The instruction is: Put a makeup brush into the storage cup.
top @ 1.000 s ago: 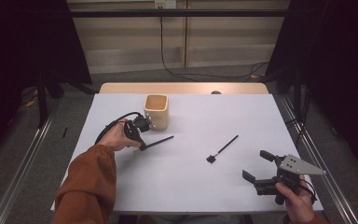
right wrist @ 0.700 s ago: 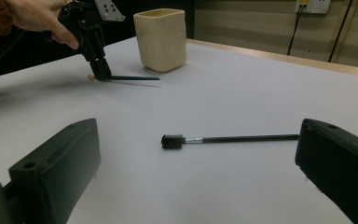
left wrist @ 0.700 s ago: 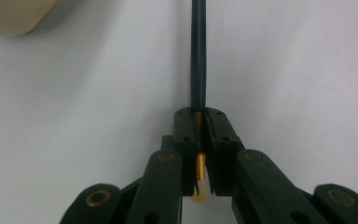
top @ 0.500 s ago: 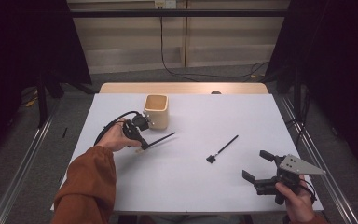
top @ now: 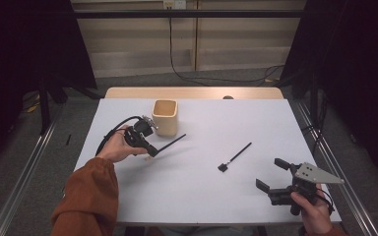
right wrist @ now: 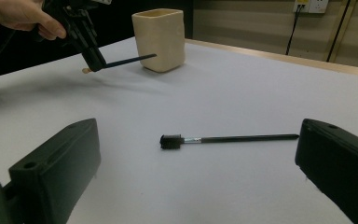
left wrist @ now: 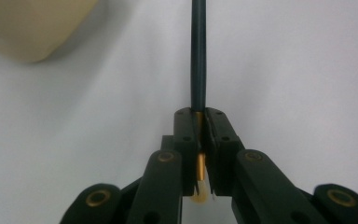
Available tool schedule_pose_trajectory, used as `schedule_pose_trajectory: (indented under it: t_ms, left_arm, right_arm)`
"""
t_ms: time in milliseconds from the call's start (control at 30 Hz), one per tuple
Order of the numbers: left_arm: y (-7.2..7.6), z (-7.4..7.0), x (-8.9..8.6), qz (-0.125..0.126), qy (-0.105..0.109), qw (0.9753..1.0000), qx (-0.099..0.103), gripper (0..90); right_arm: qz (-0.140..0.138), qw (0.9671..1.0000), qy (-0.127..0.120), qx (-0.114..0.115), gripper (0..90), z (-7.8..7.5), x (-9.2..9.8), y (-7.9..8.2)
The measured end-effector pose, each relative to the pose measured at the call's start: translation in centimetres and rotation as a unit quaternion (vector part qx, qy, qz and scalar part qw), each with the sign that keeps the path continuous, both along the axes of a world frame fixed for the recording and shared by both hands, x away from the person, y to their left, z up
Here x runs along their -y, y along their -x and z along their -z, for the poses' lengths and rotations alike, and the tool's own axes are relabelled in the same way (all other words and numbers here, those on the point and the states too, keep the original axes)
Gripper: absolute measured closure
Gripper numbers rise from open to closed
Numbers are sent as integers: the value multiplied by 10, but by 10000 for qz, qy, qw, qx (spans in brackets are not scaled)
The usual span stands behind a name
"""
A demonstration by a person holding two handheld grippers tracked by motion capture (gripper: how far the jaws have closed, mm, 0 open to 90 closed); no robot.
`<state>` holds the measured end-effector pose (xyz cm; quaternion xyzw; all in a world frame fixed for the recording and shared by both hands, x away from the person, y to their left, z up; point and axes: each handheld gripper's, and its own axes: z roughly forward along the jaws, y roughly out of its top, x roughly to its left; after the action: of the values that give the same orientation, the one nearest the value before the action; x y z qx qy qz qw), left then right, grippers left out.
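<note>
My left gripper [top: 151, 151] is shut on a thin dark brush [top: 170, 143] near its gold ferrule and pale tip, holding it clear of the white table, handle pointing toward the cream cup [top: 165, 117]. In the left gripper view the dark brush [left wrist: 198, 56] runs straight up from the closed jaws, with the cream cup [left wrist: 32, 25] at the top left. A second black brush [top: 235, 157] lies flat mid-table; in the right gripper view this black brush [right wrist: 223, 139] lies between my jaws' far ends. My right gripper [top: 271, 176] stands open at the front right, empty.
The white table [top: 202, 196] ends at a wooden strip [top: 192, 93] at the back. Metal rails run along the floor on both sides. A cable hangs down the back wall. In the right gripper view the left gripper [right wrist: 93, 58] and a hand show at top left.
The left gripper has lifted the brush slightly and carried it a little toward the cup. The right gripper and the lying brush have not moved.
</note>
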<state>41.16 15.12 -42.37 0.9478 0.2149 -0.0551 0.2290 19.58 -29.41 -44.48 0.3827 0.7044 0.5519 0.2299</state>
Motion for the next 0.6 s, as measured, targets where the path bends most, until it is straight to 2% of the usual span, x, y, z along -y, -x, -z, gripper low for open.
schedule_pose_trajectory:
  t_ms: [33, 67, 100, 167, 233, 267, 433, 467, 500, 600]
  left_arm:
    - [2, -1, 0, -102, 139, 9999, -4, 843]
    - [2, -3, -1, -50, 170, 9998, 64, 843]
    - [3, -4, -1, -113, 265, 9996, 57, 843]
    - [3, -7, -3, -87, 342, 9993, 82, 843]
    - [6, -9, -3, -271, 534, 9982, 44, 843]
    - [5, -9, -4, -224, 530, 9983, 40, 843]
    - [9, -11, -6, -319, 726, 9967, 176, 843]
    - [11, -11, -5, -444, 838, 9953, 199, 843]
    - [12, -11, -6, -436, 866, 9950, 231, 843]
    - [13, -13, -9, -554, 1034, 9921, 452, 843]
  right_arm:
    - [0, 10000, 1, 2, 0, 0, 0, 0]
    - [0, 10000, 1, 1, 0, 0, 0, 0]
    - [-2, 10000, 0, 4, 0, 0, 0, 0]
    - [-1, 10000, -1, 2, 0, 0, 0, 0]
    - [-1, 10000, 3, 2, 0, 0, 0, 0]
    - [-2, 10000, 1, 2, 0, 0, 0, 0]
    - [0, 10000, -4, 2, 0, 0, 0, 0]
    - [-7, 10000, -6, 2, 0, 0, 0, 0]
    - [-6, 10000, -6, 4, 0, 0, 0, 0]
    - [2, 10000, -10, 3, 0, 0, 0, 0]
